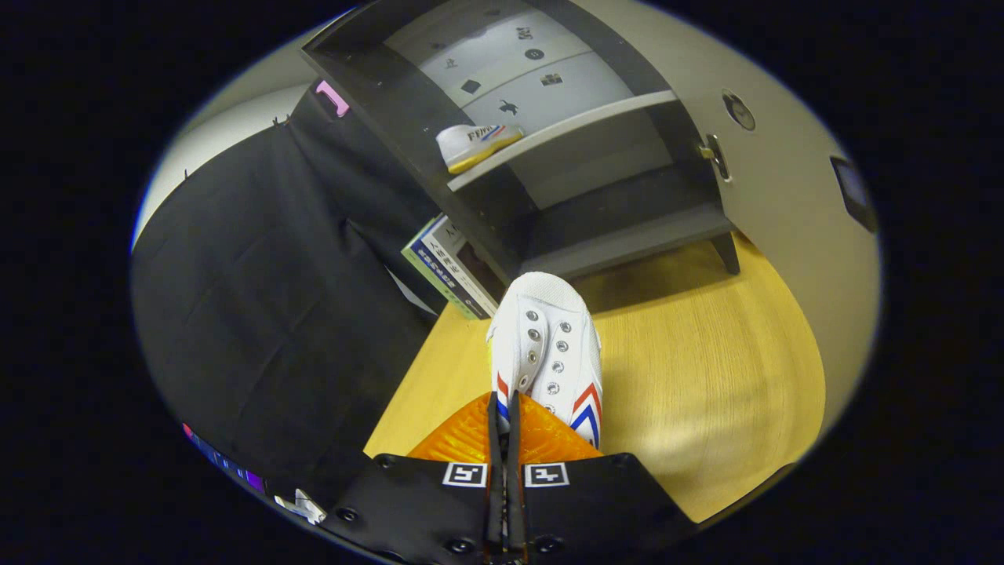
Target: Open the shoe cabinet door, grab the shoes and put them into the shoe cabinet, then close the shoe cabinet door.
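Clamping the white shoe (pixel 549 345), the tool (pixel 506 408); cabinet (pixel 612 227) open.

The gripper (pixel 504 408) has its fingers pressed close together on the heel edge of a shoe (pixel 549 345), which points away toward the cabinet (pixel 408 125) and sits over the wooden floor (pixel 706 361). The cabinet stands beyond the shoe, its door (pixel 784 180) swung open to the right. On its shelf (pixel 565 129) lies a second shoe (pixel 474 143), toward the left end. A box (pixel 447 267) leans against the cabinet's left side, just left of the held shoe's toe.
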`<state>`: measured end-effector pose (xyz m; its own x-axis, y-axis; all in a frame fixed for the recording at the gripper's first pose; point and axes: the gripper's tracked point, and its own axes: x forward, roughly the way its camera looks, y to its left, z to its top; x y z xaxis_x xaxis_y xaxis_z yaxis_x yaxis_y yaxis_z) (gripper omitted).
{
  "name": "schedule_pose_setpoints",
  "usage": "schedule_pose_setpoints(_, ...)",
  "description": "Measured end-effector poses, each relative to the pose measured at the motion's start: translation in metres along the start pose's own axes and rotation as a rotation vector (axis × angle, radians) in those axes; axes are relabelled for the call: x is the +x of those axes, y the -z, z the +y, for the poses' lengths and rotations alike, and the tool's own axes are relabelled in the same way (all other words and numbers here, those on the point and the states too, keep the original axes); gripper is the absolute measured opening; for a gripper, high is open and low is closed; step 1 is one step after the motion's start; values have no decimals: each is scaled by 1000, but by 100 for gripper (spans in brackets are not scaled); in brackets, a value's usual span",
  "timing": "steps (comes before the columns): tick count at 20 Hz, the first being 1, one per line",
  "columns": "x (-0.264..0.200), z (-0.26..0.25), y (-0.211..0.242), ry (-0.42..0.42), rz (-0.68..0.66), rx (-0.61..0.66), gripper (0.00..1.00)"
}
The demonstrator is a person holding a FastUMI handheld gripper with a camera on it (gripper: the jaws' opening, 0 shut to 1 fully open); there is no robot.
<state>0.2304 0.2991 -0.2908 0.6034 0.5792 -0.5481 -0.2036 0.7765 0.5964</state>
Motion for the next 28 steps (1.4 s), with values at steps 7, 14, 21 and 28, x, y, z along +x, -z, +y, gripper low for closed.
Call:
schedule_pose_setpoints(7, 3, 37, -108, -55, -191, -37, 3)
schedule_pose_setpoints(14, 20, 44, -209, -45, -347, -63, 3)
schedule_pose_setpoints(21, 58, 41, -281, -5, -428, -115, 3)
schedule_pose_setpoints(28, 111, 14, -338, 78, -458, -122, 3)
